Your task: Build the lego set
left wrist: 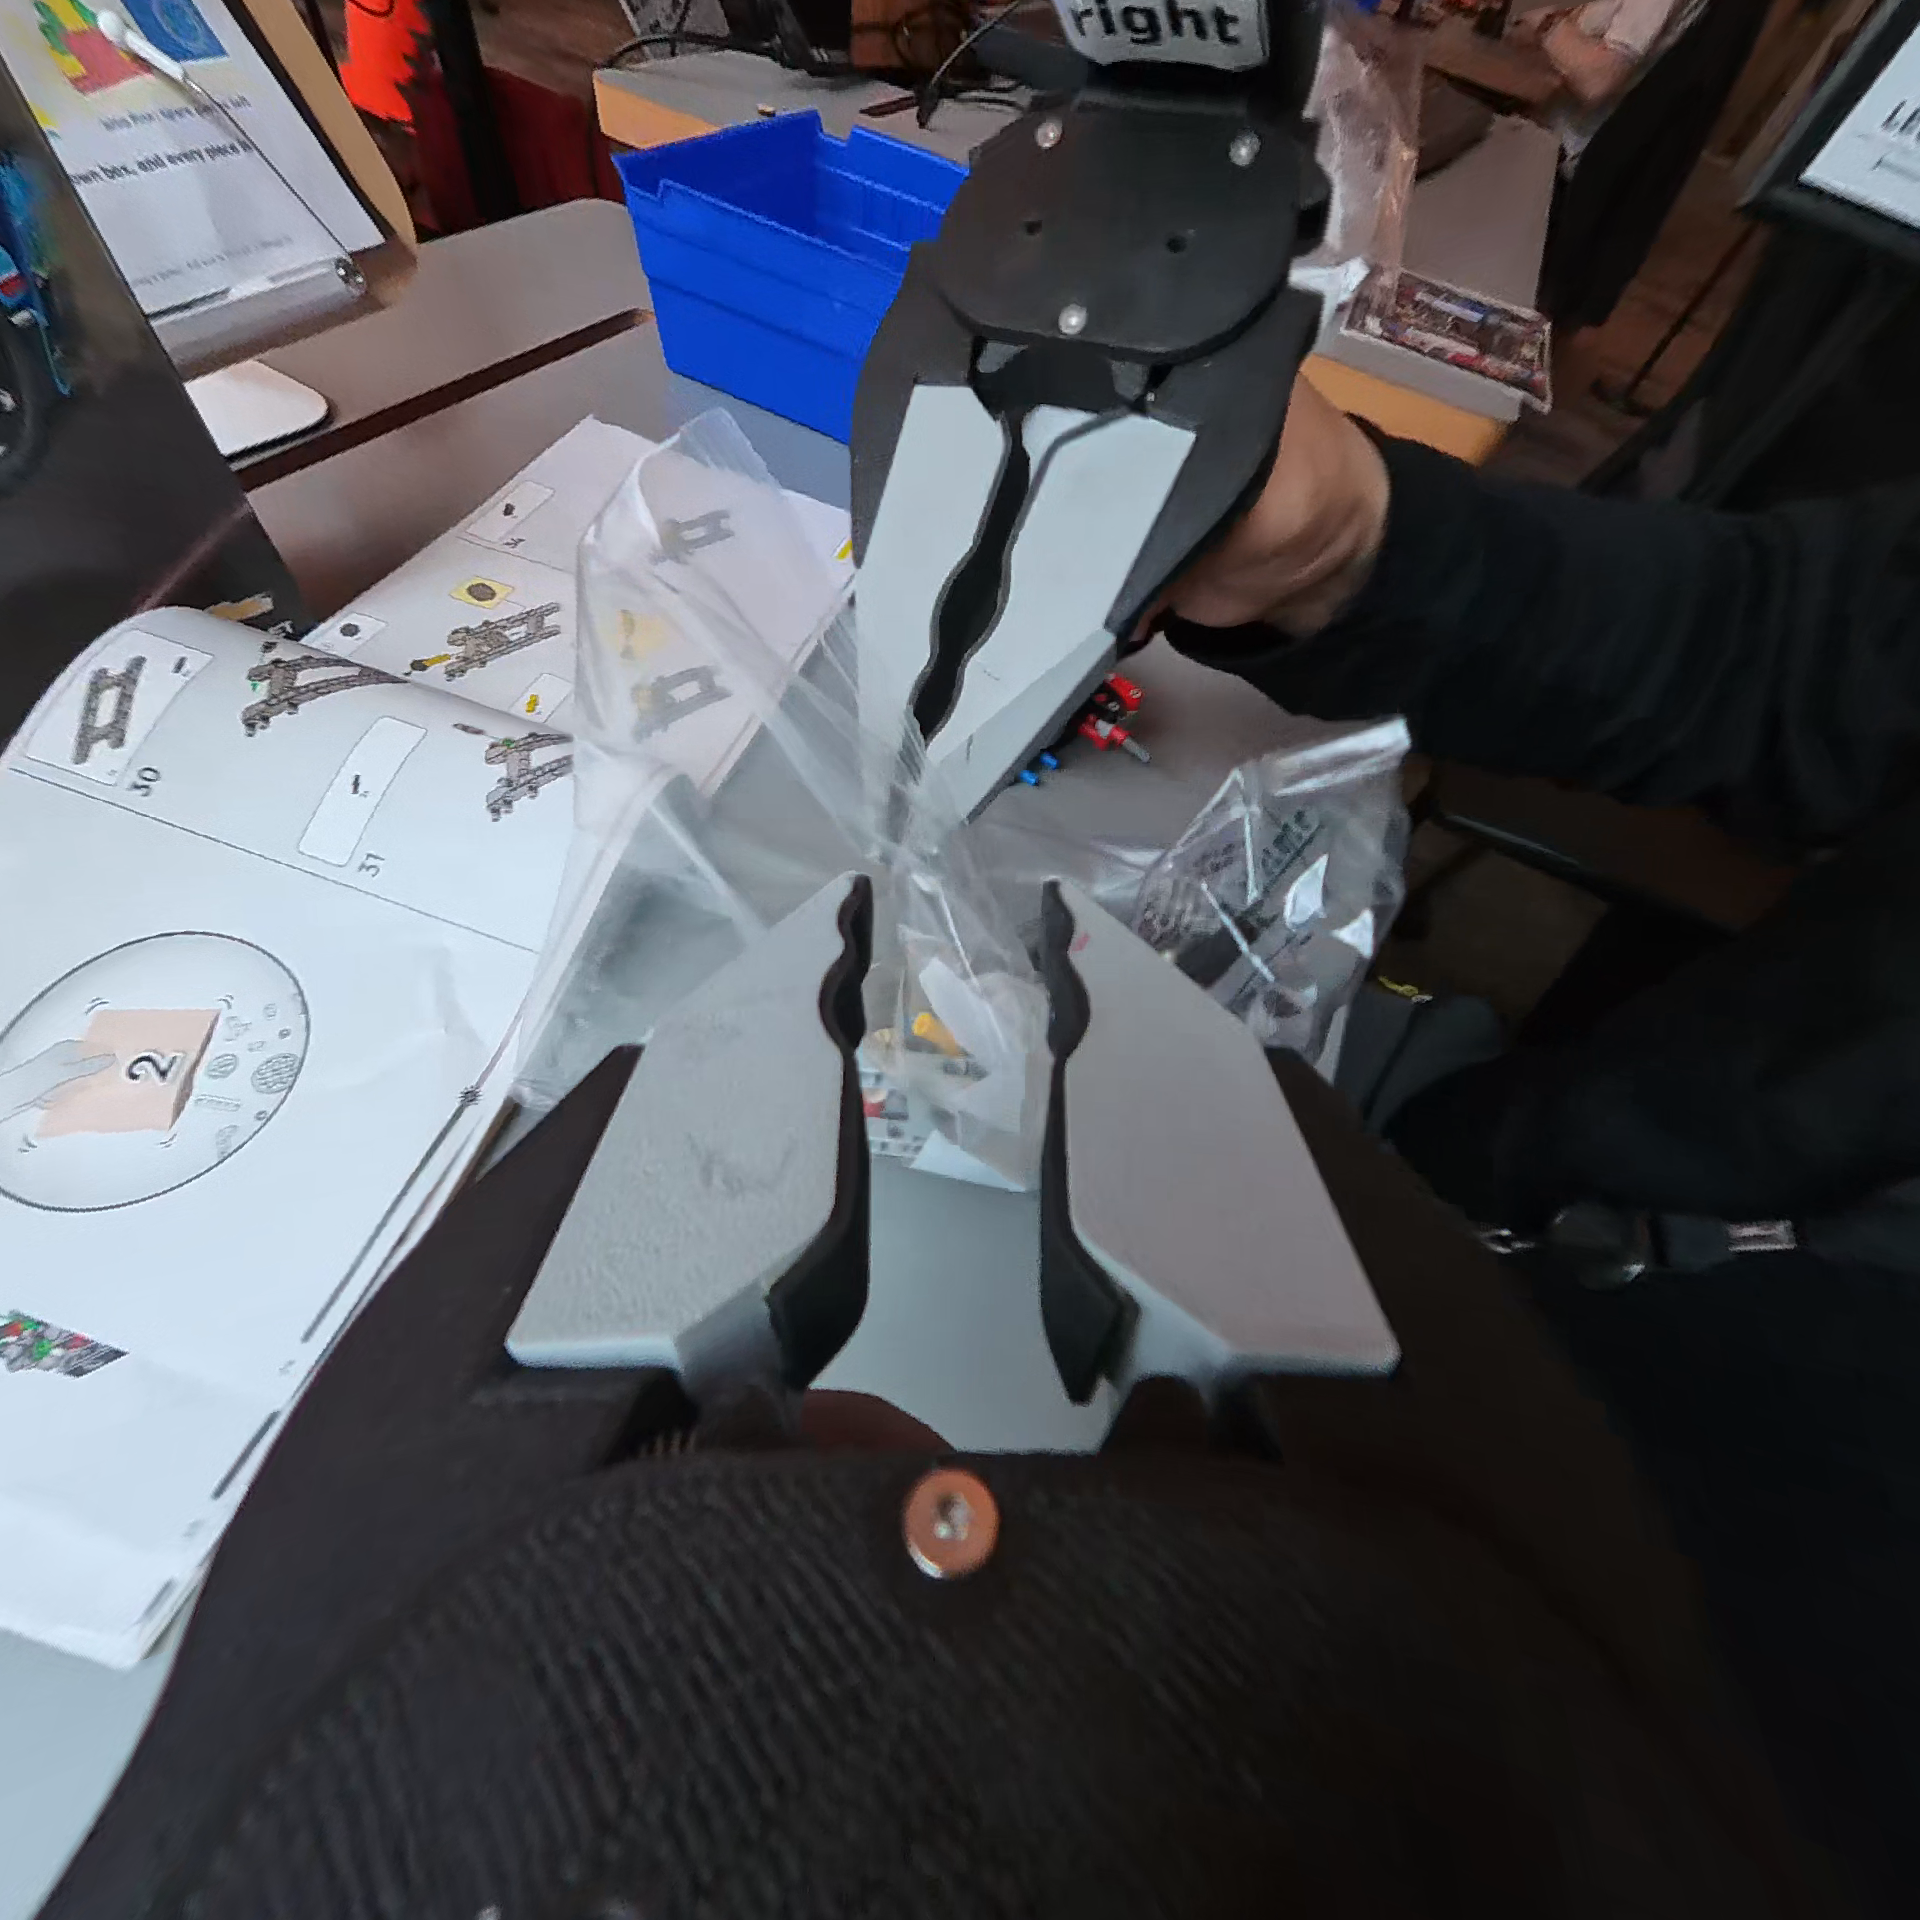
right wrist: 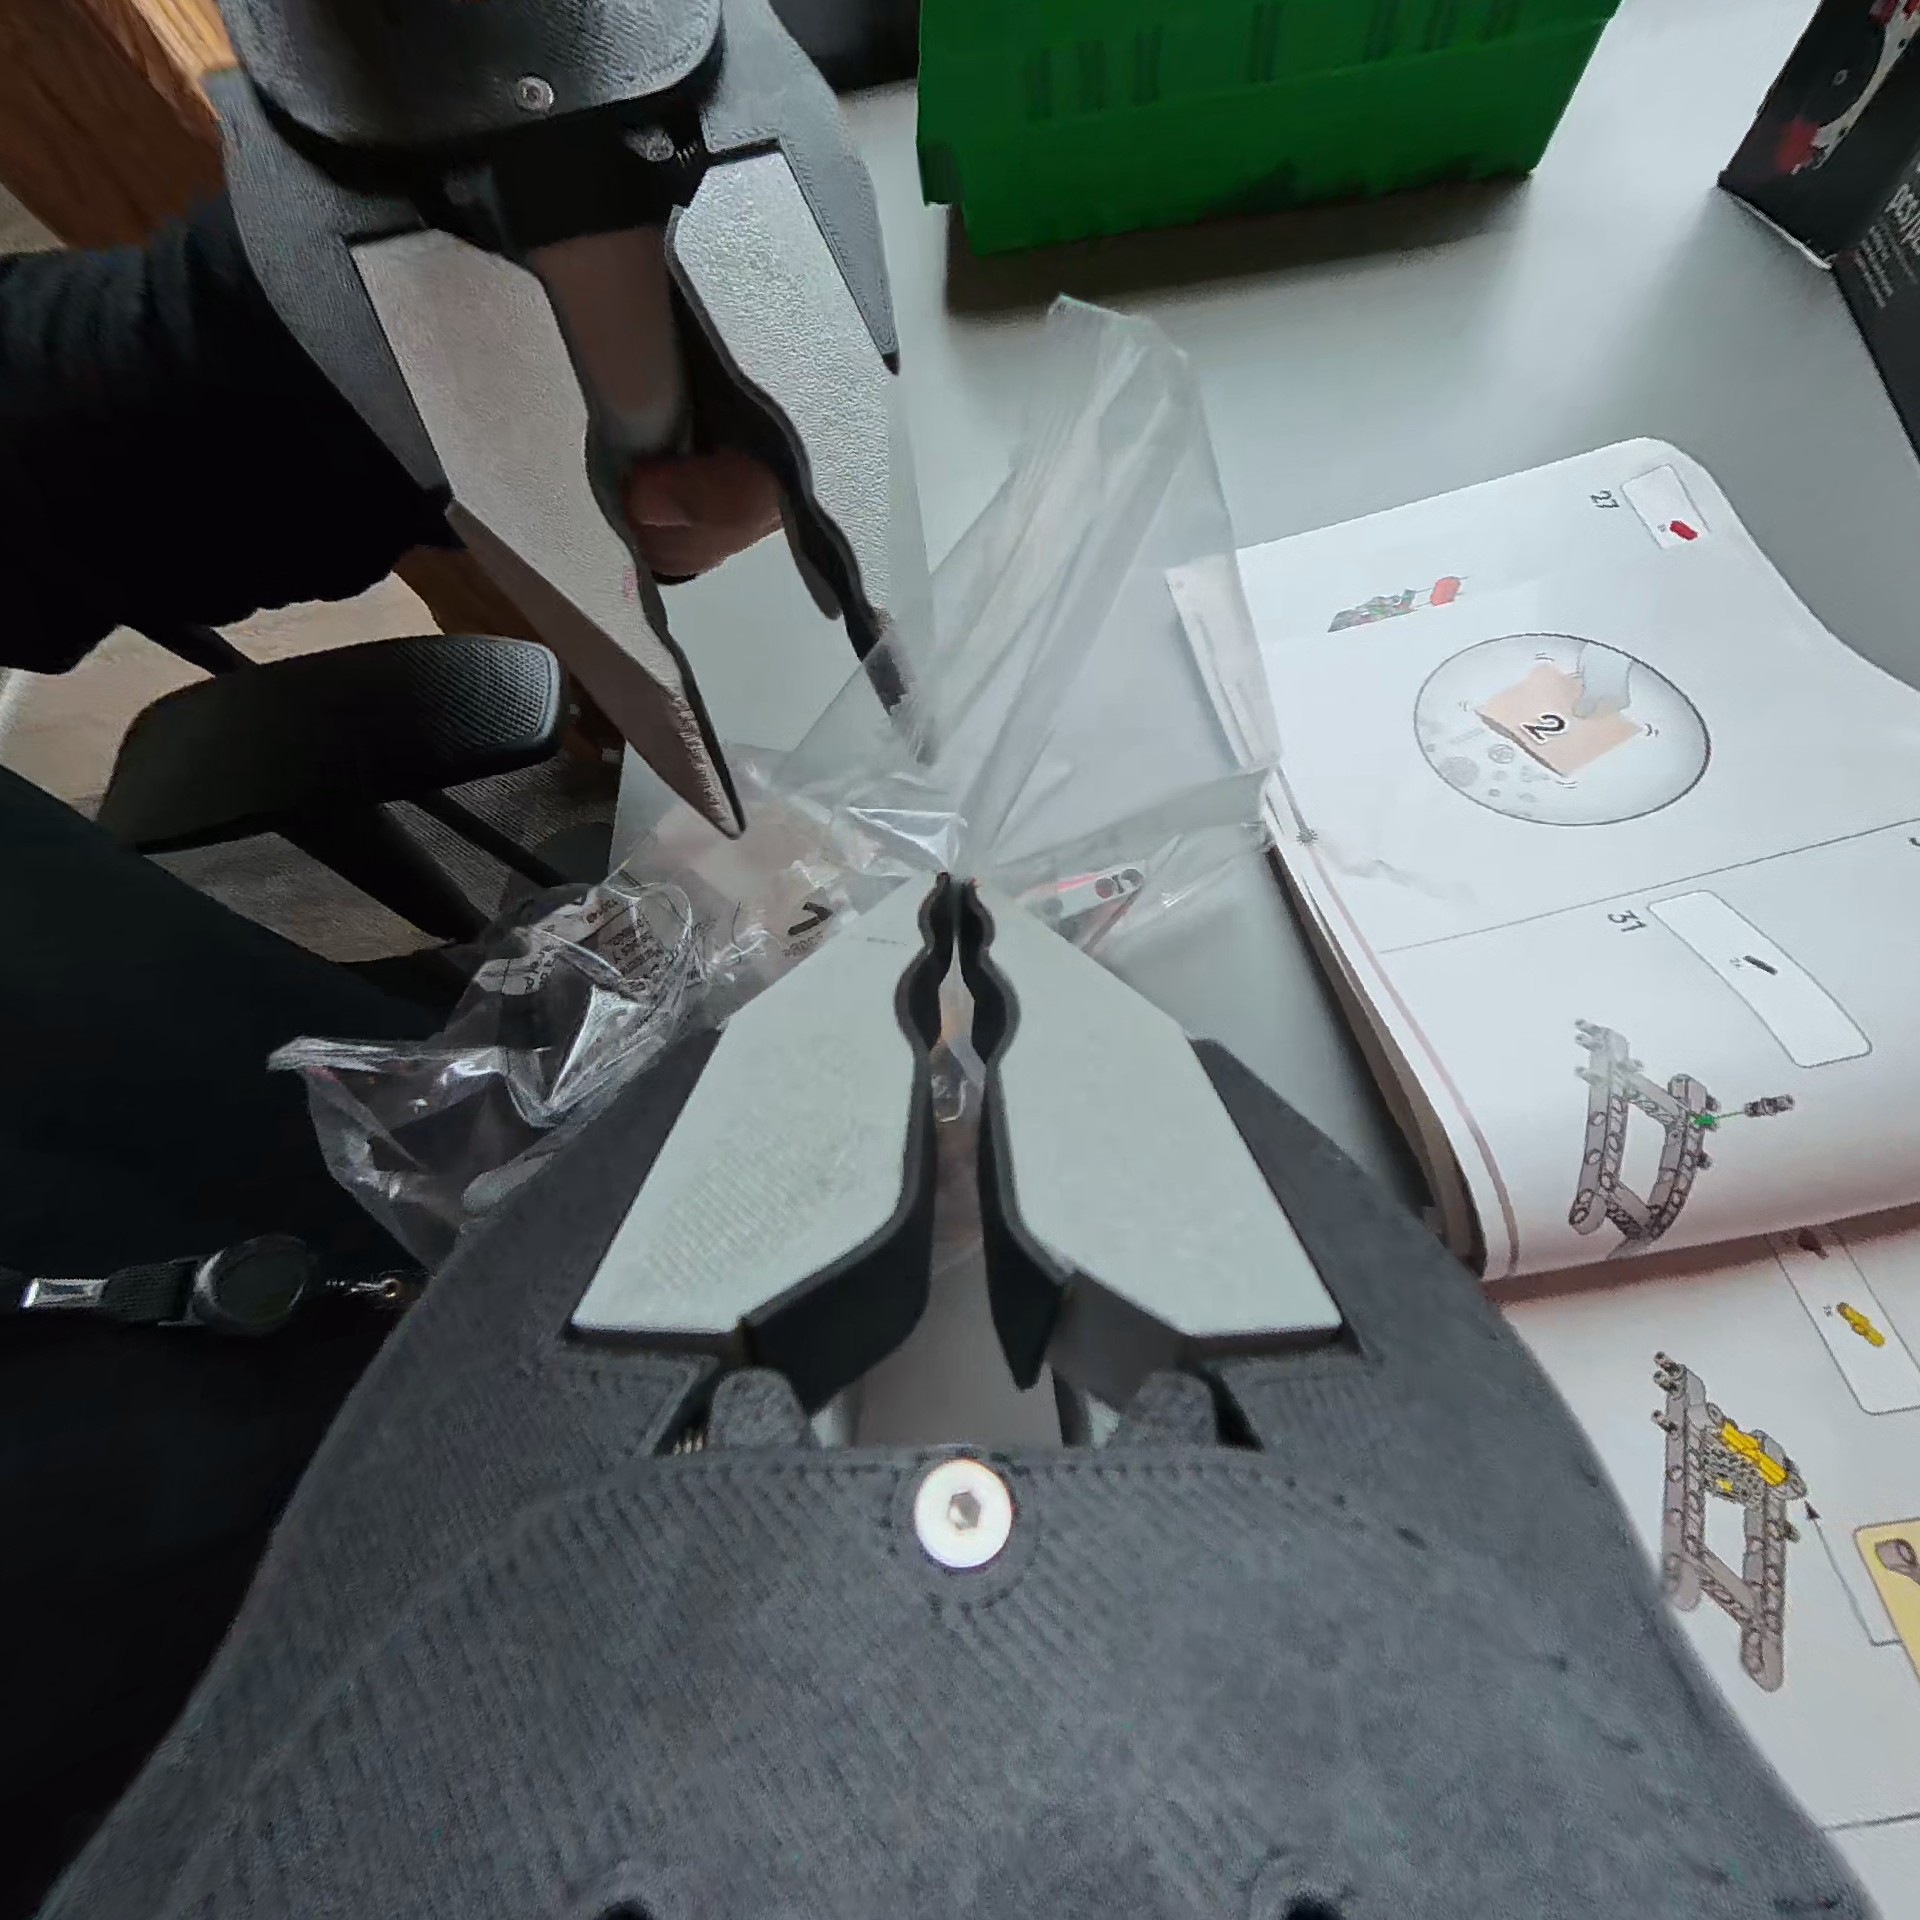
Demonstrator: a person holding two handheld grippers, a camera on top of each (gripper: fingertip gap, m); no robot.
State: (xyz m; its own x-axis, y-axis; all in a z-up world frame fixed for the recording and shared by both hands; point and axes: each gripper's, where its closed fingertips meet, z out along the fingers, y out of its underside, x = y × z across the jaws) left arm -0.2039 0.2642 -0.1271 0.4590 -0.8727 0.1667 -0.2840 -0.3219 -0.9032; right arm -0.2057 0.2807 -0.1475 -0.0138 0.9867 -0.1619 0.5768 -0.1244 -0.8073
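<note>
A clear plastic bag [left wrist: 717, 623] with small lego pieces [left wrist: 935, 1039] in it hangs between my two grippers over the grey table [left wrist: 499, 312]. My right gripper [right wrist: 956, 885] is shut and pinches a twisted fold of the bag [right wrist: 1039, 623]. It also shows in the left wrist view [left wrist: 940, 764], closed on the film. My left gripper [left wrist: 954, 891] is open. The bag's lower part with the pieces lies between its fingers, and the pads do not press on it. In the right wrist view the left gripper [right wrist: 816, 769] shows open at the bag.
An open instruction booklet [left wrist: 260, 935] lies on the table, also in the right wrist view [right wrist: 1610, 831]. A second crumpled clear bag [left wrist: 1278, 883] lies near the table edge. There are red pieces [left wrist: 1112, 717], a blue bin [left wrist: 769, 239], a green bin [right wrist: 1247, 104], a black box [right wrist: 1849, 156] and a chair [right wrist: 343, 717]. Only a small space, under 4 cm, lies between the two pairs of fingers.
</note>
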